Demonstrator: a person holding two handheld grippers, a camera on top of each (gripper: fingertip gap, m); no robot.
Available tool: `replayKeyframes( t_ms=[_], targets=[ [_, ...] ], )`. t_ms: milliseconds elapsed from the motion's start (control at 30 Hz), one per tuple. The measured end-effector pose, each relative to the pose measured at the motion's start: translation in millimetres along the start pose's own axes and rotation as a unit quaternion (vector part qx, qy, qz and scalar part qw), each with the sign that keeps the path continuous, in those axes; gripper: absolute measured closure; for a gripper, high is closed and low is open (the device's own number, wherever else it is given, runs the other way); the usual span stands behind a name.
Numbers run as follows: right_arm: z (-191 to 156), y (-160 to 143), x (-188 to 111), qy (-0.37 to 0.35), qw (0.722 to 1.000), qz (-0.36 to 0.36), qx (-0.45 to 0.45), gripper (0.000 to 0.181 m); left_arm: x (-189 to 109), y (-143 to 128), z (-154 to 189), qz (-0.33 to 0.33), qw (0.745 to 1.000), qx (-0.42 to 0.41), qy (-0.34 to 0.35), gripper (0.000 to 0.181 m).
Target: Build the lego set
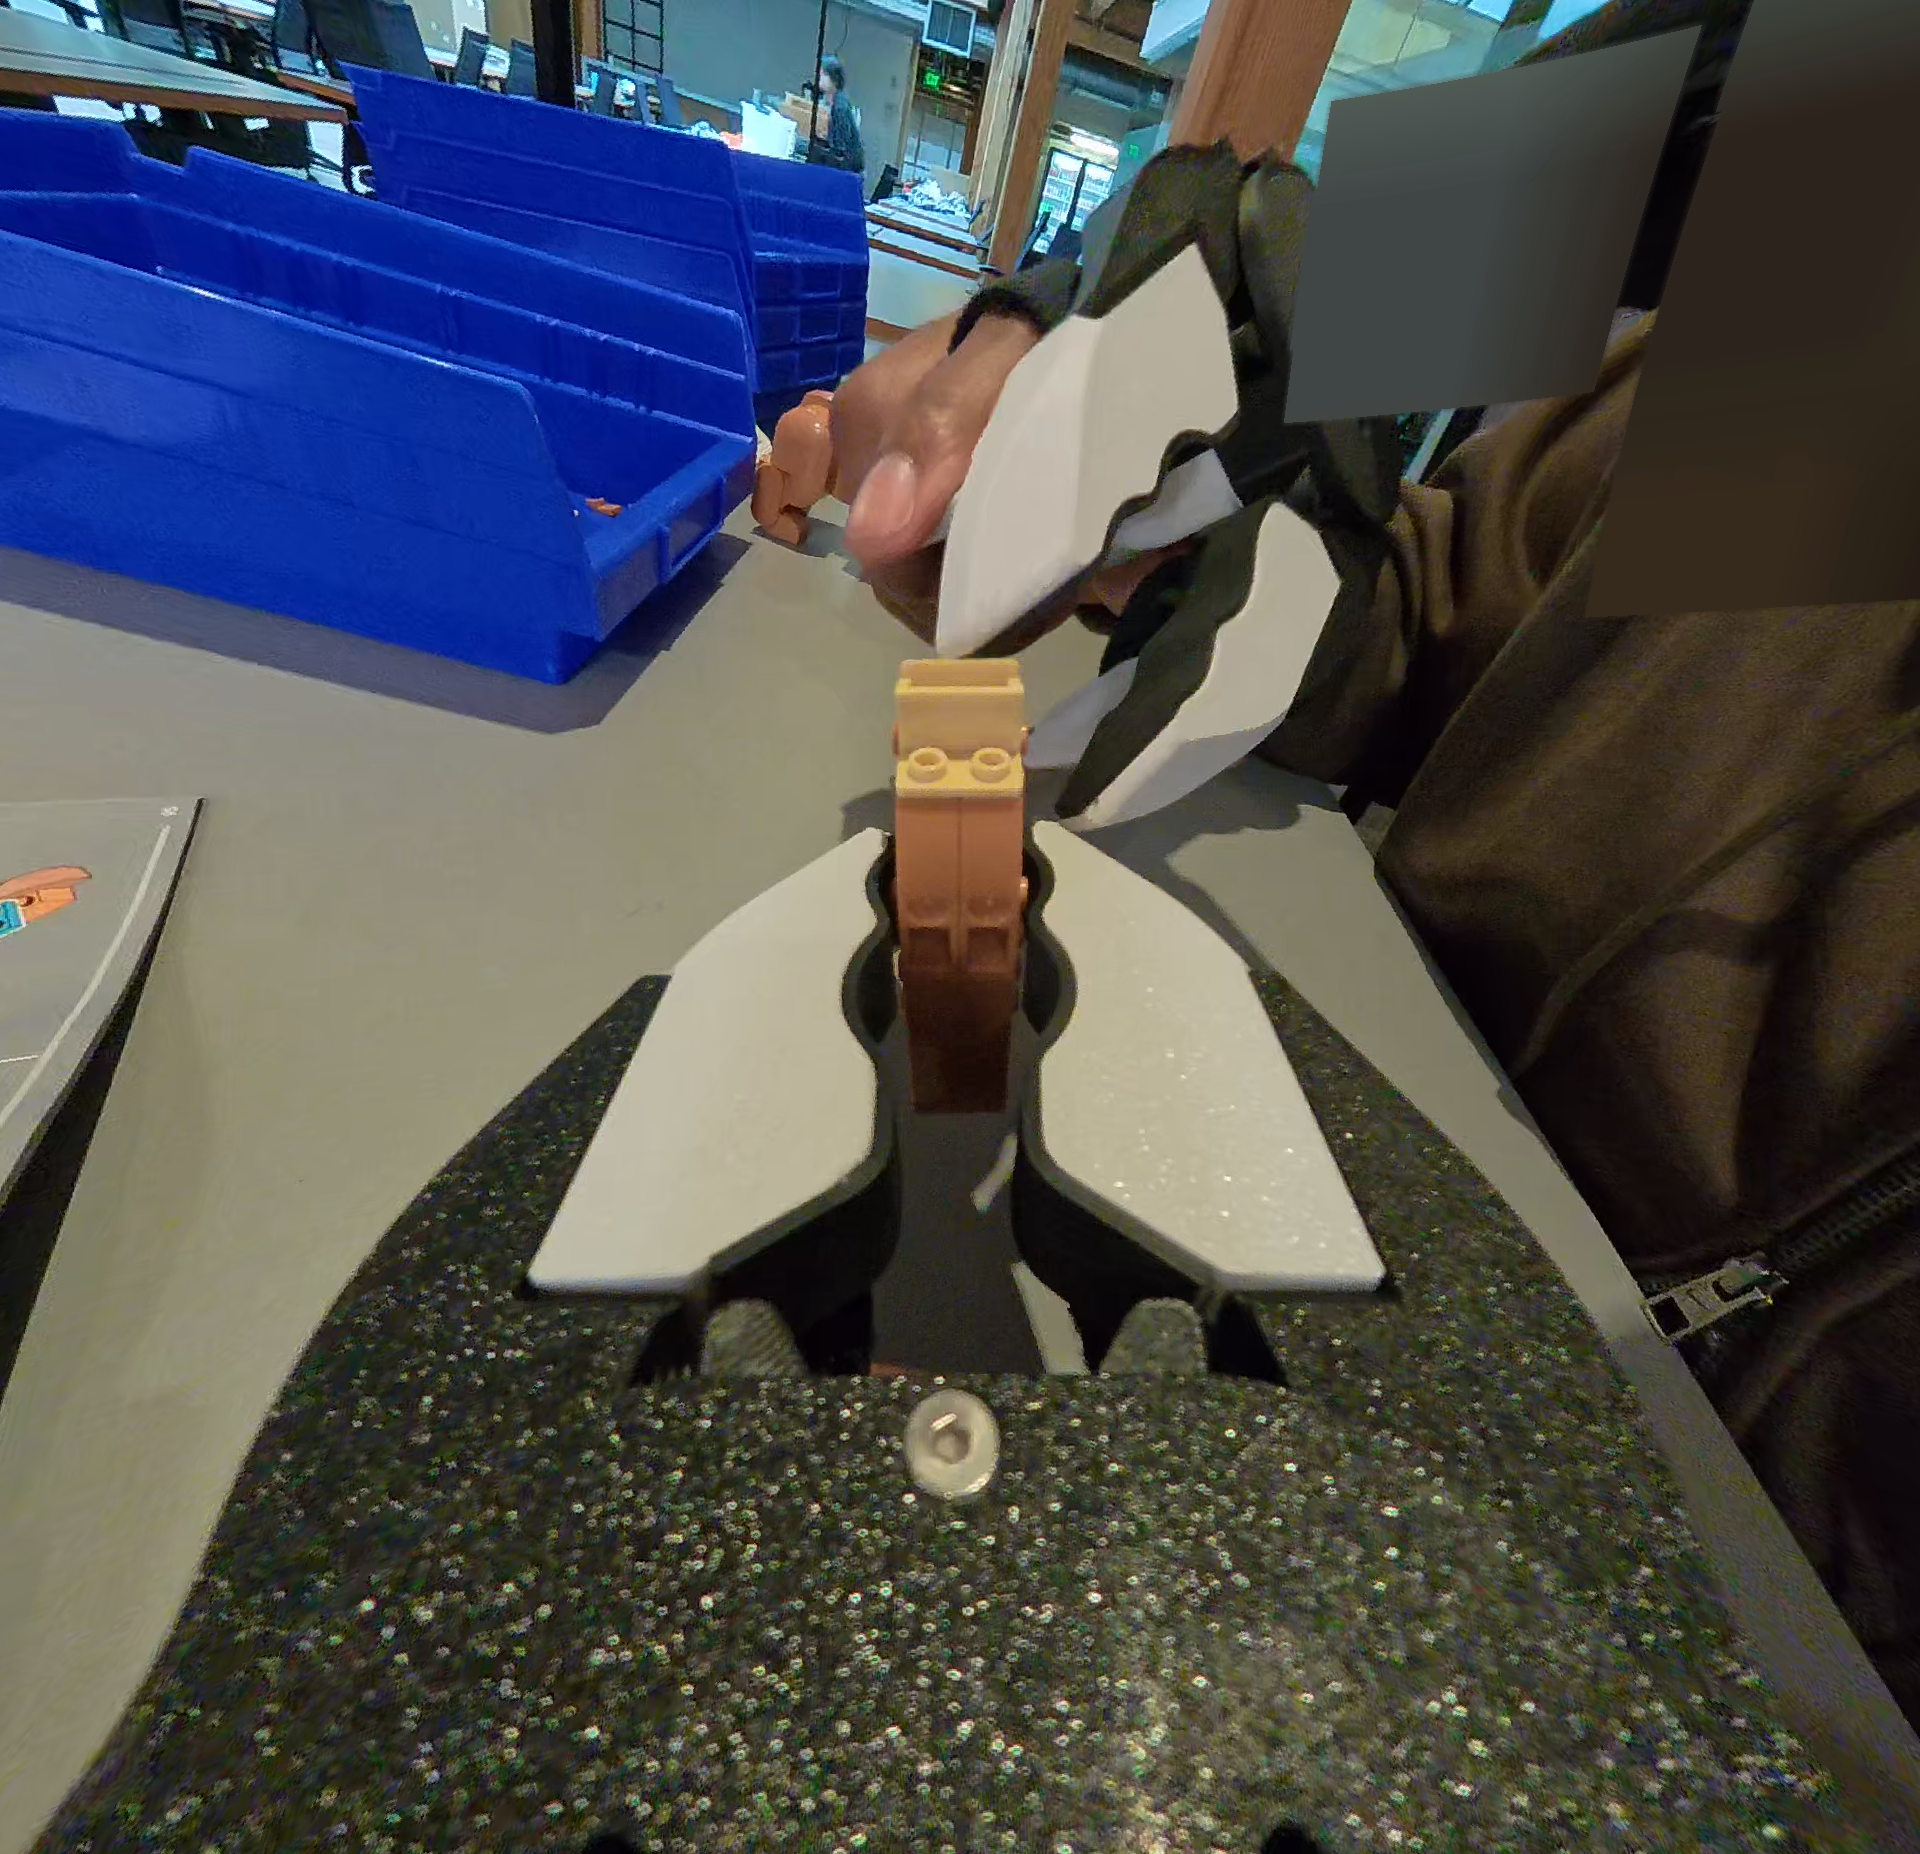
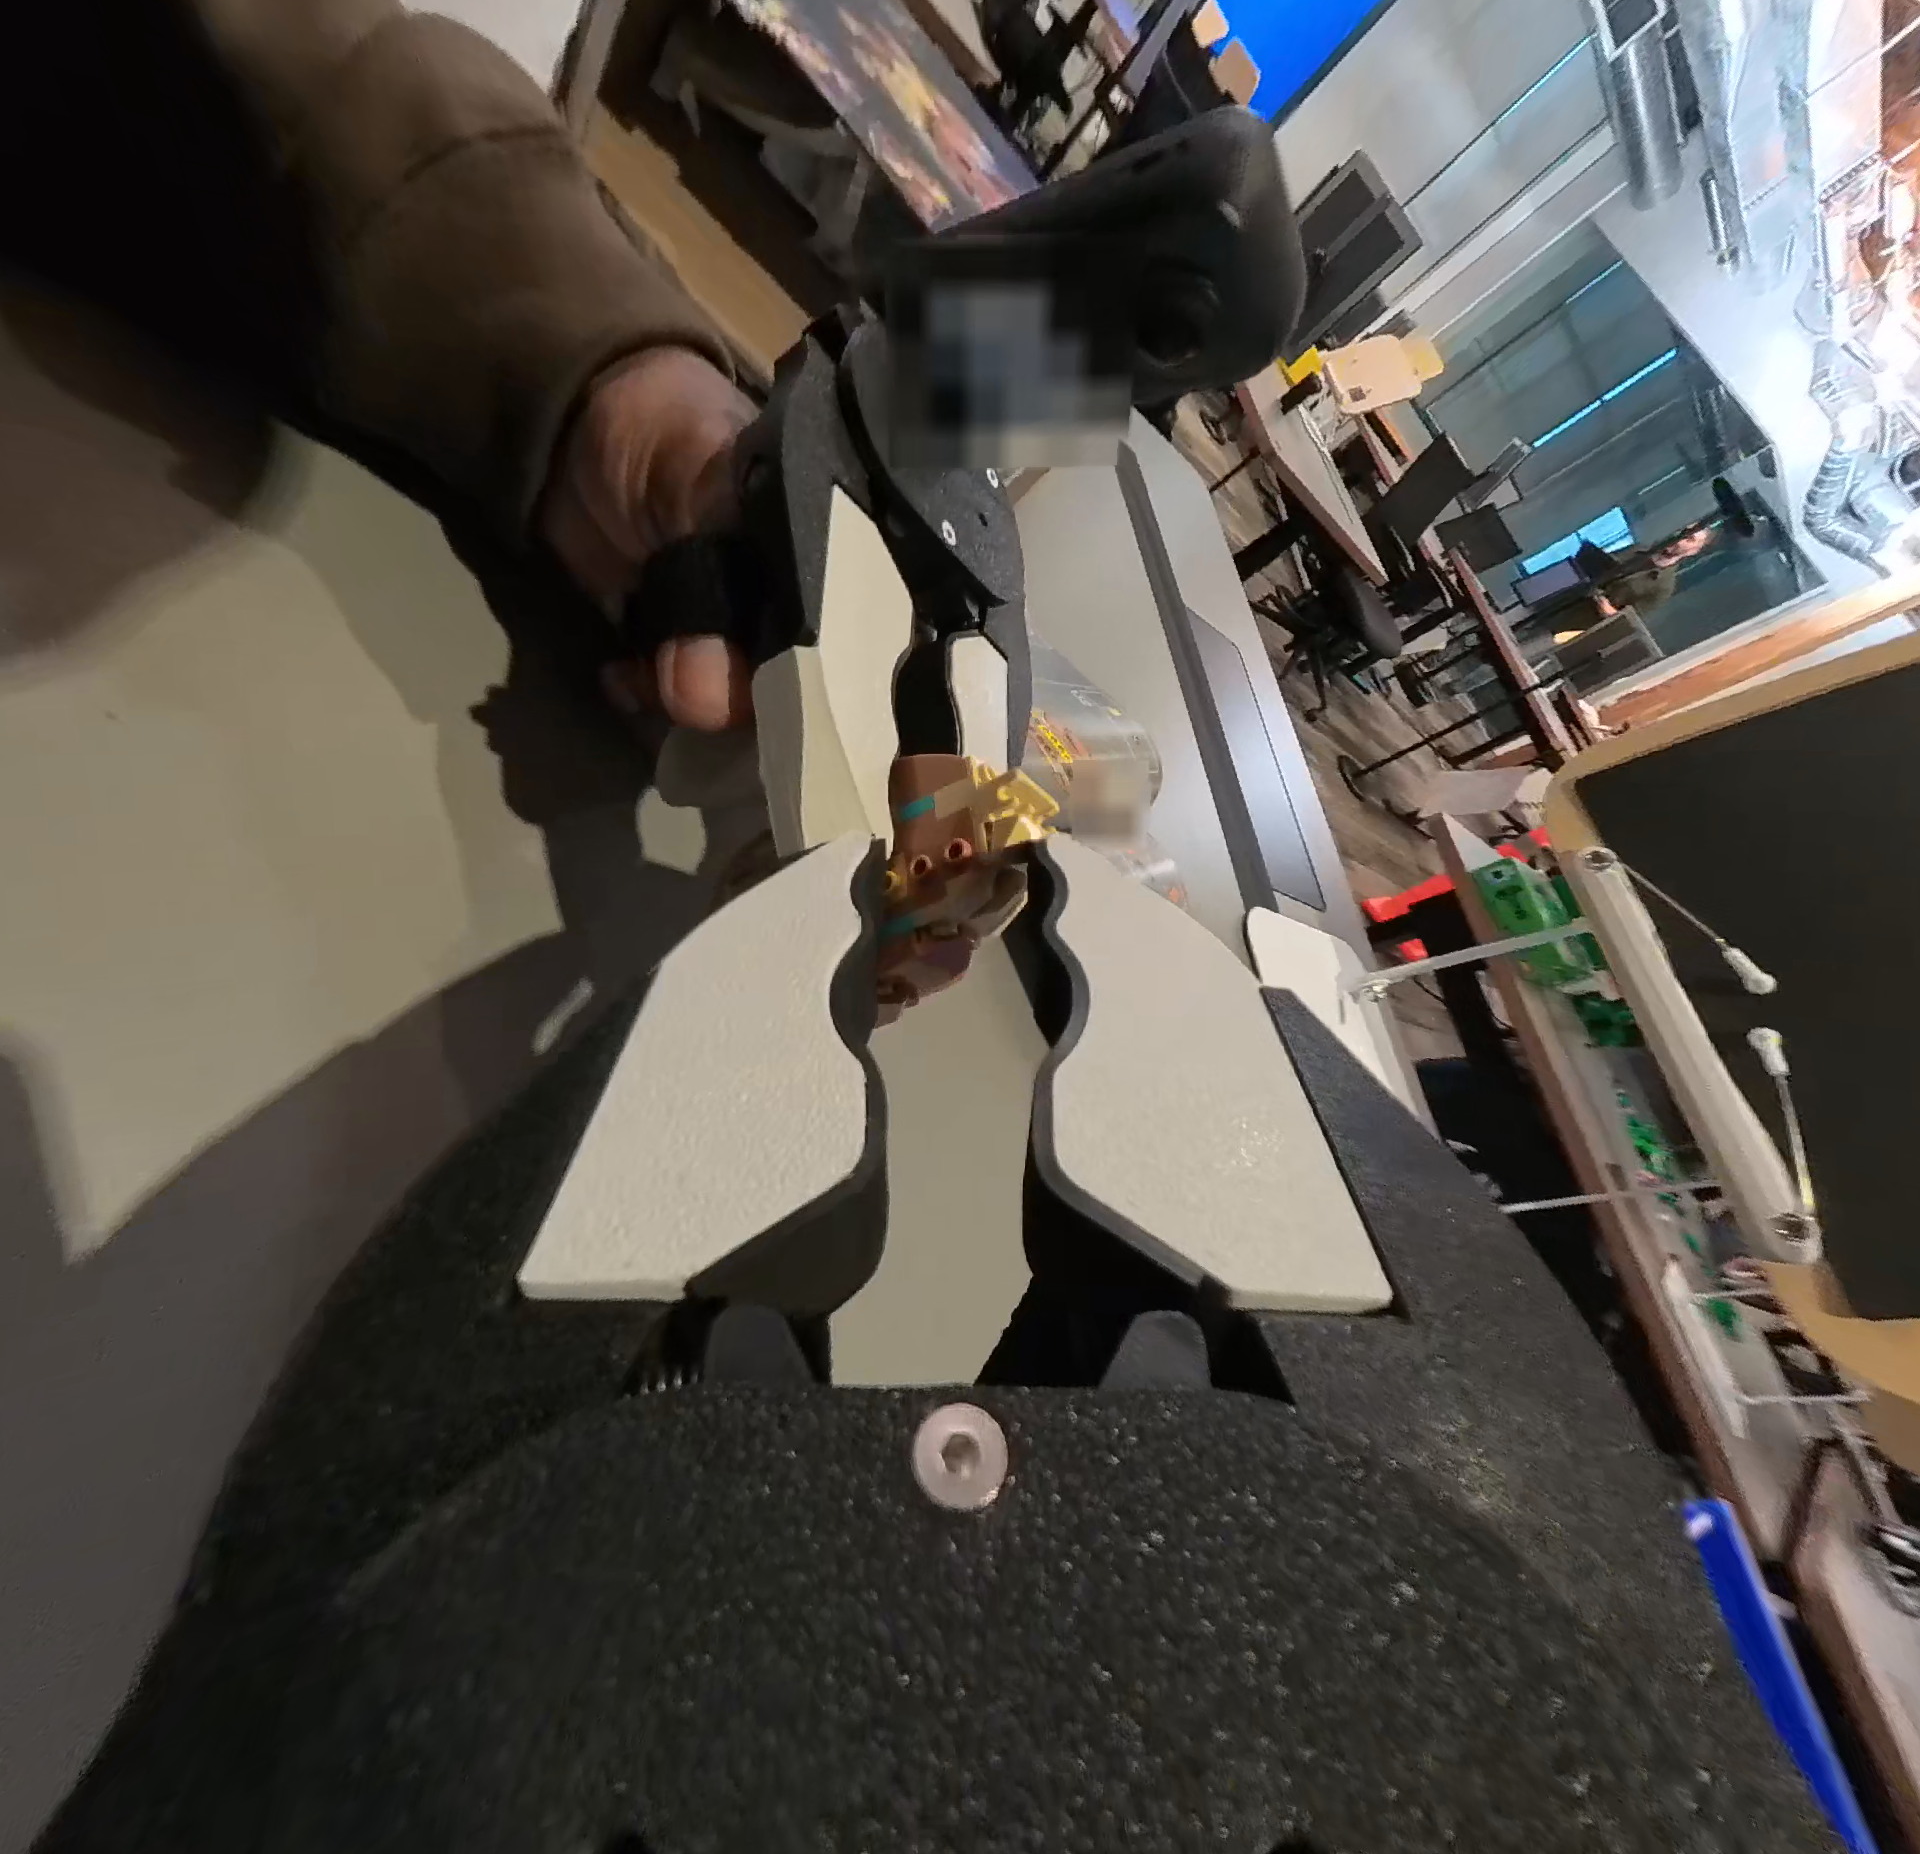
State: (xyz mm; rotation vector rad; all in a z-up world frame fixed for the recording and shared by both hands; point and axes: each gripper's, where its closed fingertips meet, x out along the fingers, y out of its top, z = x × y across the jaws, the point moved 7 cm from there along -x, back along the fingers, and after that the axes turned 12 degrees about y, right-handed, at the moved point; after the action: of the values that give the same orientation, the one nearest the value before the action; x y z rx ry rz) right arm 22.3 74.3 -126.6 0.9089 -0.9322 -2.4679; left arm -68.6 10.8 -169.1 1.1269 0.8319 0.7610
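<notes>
My left gripper (image 1: 958,838) is shut on a brown lego assembly (image 1: 956,973) with tan pieces (image 1: 961,724) on its far end, and holds it above the grey table (image 1: 416,869). My right gripper (image 1: 1013,734) comes in from the upper right, its fingertips on either side of the tan end. In the right wrist view my right gripper (image 2: 956,854) pinches the same assembly (image 2: 940,900), which shows brown, teal and gold here. A finger of the left gripper (image 2: 805,724) shows behind it. A loose orange-brown lego part (image 1: 790,469) lies farther back on the table.
Blue storage bins (image 1: 364,433) stand at the left and back left. An instruction booklet (image 1: 73,973) lies at the left edge. The person's brown jacket (image 1: 1662,869) fills the right side, close to the table's edge. My left and right fingertips are right by each other.
</notes>
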Motion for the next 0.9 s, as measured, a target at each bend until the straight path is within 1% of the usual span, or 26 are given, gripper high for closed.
replayKeyframes(
  t_ms=[267,433,667,900],
  targets=[
    [-2.1,-1.0,0.2,0.003,1.000,0.016,-0.004,0.154,0.3,-0.8,1.4,-0.006,1.000,0.001,-0.009,0.160],
    [-3.0,-2.5,1.8,0.004,1.000,-0.004,-0.009,0.155,1.2,-2.7,-0.2,-0.027,0.999,-0.014,-0.009,0.160],
    [-1.1,-0.7,2.0,0.010,0.999,0.038,0.036,0.153,-0.6,-0.6,1.2,-0.007,1.000,-0.013,-0.016,0.160],
    [-1.3,-0.2,1.8,0.010,0.998,0.041,0.039,0.152,-0.7,-0.1,2.2,-0.002,1.000,-0.006,-0.015,0.160]
  ],
)
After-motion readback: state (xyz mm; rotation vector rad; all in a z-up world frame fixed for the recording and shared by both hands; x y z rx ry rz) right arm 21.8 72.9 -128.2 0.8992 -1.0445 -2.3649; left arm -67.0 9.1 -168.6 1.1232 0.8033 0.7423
